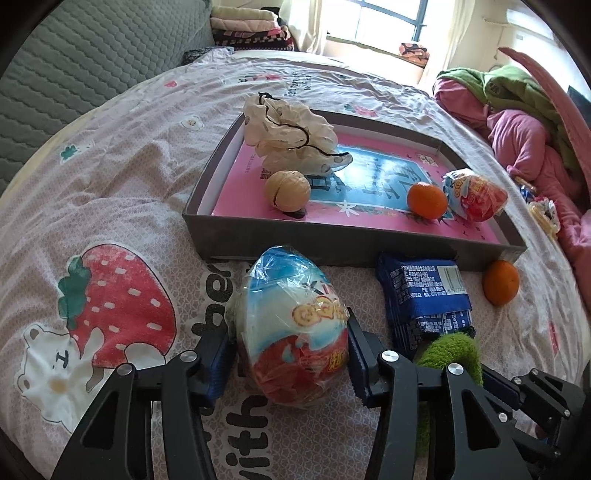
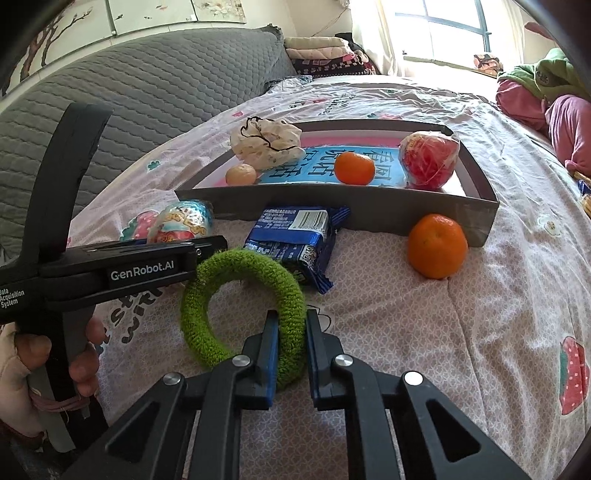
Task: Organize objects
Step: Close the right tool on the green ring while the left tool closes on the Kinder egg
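Observation:
My left gripper (image 1: 291,354) is shut on a wrapped toy egg (image 1: 291,325) lying on the bed in front of the grey tray (image 1: 314,240); the egg also shows in the right wrist view (image 2: 184,221). My right gripper (image 2: 290,350) is shut on a green fuzzy ring (image 2: 229,306), its fingers pinching the ring's right side. The tray (image 2: 332,203) holds a walnut (image 1: 287,190), a white scrunchie (image 1: 291,136), a tangerine (image 1: 426,201) and a second toy egg (image 1: 474,195). A blue snack packet (image 1: 424,295) and another tangerine (image 1: 500,282) lie on the bed by the tray's near wall.
The bedsheet (image 1: 110,184) has strawberry prints. A grey quilted headboard (image 2: 129,92) stands at the left. Pink and green clothes (image 1: 517,122) are piled at the right. Folded blankets (image 1: 251,29) sit by the window at the back.

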The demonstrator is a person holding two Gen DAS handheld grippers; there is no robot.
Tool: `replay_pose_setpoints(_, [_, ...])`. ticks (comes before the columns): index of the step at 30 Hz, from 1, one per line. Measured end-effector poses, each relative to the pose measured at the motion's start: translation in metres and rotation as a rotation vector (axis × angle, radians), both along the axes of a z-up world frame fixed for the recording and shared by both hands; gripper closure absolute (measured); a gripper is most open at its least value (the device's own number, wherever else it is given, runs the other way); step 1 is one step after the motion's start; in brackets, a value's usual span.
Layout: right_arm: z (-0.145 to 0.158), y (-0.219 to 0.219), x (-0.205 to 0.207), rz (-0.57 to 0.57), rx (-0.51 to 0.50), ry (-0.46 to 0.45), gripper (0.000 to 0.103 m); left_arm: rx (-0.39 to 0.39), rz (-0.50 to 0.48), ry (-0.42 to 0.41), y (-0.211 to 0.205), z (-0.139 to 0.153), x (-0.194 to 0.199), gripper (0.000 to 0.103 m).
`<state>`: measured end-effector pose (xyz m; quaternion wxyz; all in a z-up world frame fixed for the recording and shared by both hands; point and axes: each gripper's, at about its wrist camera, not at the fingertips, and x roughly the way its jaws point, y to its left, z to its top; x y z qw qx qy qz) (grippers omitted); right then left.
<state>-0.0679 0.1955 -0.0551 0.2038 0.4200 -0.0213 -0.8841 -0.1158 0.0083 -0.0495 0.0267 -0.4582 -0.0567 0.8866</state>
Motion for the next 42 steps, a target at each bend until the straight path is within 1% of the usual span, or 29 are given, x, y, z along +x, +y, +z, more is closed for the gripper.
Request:
replay_pose_setpoints(4, [-0.001, 0.002, -0.001, -0.002, -0.009, -0.008, 0.090, 0.042, 0.002, 0.002, -0.006, 0.000, 0.001, 0.050])
replay_pose_setpoints(6, [0.000, 0.001, -0.001, 0.001, -0.006, -0.005, 0.090, 0.049, 0.004, 0.002, -0.007, 0.001, 0.001, 0.050])
replay_pose_setpoints(21, [0.009, 0.006, 0.001, -0.002, -0.028, 0.040, 0.090, 0.004, -0.018, 0.067, 0.000, 0.024, 0.017, 0.050])
replay_pose_setpoints(31, [0.025, 0.006, 0.007, -0.007, -0.010, 0.129, 0.090, 0.000, -0.005, 0.086, -0.004, 0.035, 0.026, 0.050])
replay_pose_setpoints(42, [0.041, 0.017, 0.010, -0.035, -0.034, 0.211, 0.090, -0.023, -0.010, 0.138, -0.002, 0.057, 0.038, 0.050])
